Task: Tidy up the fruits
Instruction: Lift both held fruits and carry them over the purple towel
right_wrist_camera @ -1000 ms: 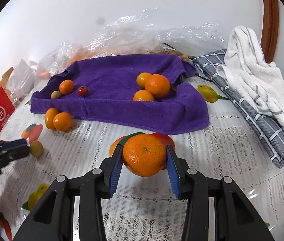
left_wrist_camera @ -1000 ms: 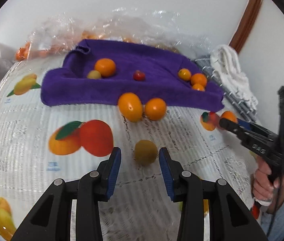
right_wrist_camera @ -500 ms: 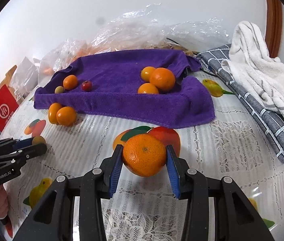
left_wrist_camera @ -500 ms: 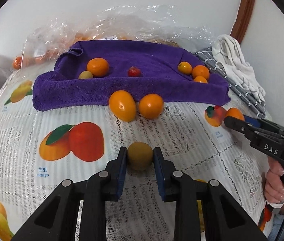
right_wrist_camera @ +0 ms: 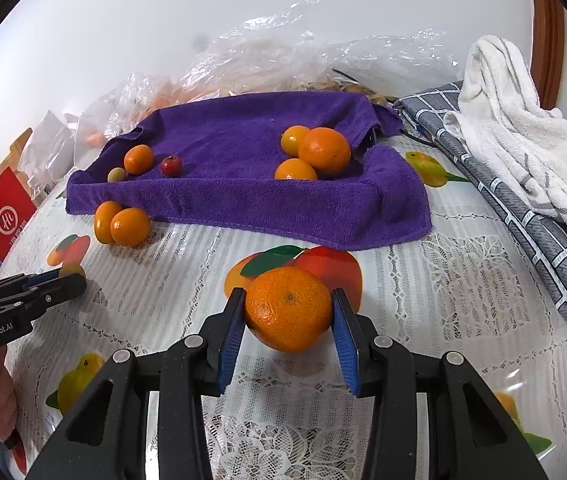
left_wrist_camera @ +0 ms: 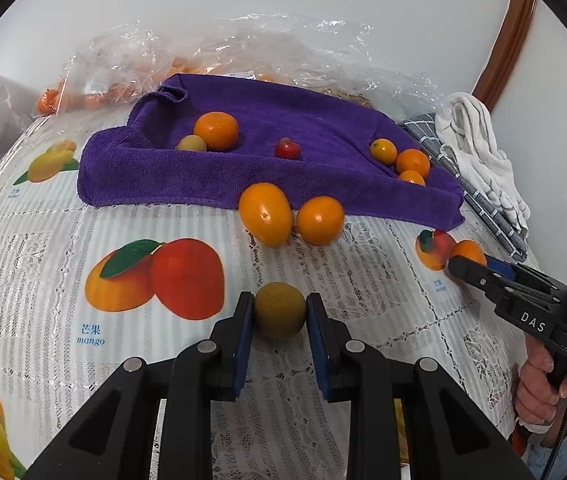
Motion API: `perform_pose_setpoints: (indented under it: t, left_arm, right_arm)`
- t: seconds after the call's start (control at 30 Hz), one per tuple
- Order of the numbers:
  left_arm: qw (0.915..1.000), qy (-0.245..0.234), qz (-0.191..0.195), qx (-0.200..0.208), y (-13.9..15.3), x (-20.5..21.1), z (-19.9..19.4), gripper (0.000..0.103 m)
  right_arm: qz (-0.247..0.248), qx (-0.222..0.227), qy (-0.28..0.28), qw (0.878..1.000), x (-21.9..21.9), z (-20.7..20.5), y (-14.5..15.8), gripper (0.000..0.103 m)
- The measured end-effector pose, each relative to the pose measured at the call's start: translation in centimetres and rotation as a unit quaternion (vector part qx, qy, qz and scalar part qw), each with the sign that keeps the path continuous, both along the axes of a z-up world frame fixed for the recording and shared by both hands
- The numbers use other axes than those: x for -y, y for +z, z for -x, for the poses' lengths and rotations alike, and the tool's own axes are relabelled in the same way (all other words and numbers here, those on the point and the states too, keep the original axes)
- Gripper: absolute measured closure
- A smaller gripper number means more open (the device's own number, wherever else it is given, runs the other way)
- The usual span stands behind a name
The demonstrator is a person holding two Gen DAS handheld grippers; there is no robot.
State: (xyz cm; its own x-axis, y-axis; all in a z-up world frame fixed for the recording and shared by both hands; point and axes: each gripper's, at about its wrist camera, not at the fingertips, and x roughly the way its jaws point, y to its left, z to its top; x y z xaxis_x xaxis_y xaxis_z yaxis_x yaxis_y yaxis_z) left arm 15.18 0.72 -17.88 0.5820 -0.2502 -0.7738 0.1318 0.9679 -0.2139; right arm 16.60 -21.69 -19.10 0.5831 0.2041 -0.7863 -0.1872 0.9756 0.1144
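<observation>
Through the left wrist I see my left hand-held gripper (left_wrist_camera: 279, 312) clamped on a greenish-brown fruit (left_wrist_camera: 279, 310), seemingly just off the bench (left_wrist_camera: 23, 280), while the right wrist shows my right hand-held gripper (right_wrist_camera: 288, 312) squeezing an orange (right_wrist_camera: 288, 308), both presumably bound for the purple towel (right_wrist_camera: 243, 152).

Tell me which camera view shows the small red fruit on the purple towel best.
The left wrist view: the red fruit sits near frame centre on the purple towel, unobstructed. The right wrist view shows it smaller and off to the left.
</observation>
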Motion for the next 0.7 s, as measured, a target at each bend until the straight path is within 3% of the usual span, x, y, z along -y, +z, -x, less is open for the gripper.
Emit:
perform_pose_setpoints:
  t: [0.13,0.47,0.7]
  left_arm:
    - [0.9999,0.002,-0.013,0.0,0.0,0.2,-0.2,0.077]
    - [0.9999,-0.014,0.004,0.001,0.0,0.1,-0.2,0.078]
    - [0.9984,-0.009,0.013,0.055,1.5,-0.1,0.7,0.078]
  right_arm:
    - [-0.001,-0.001,-0.001,1.0,0.0,0.0,0.0,0.061]
    - [-0.006,0.002,0.003,1.0,0.0,0.1,0.1,0.061]
    - [-0.015,0.007,-0.001,1.0,0.3,0.3,0.2,0.061]
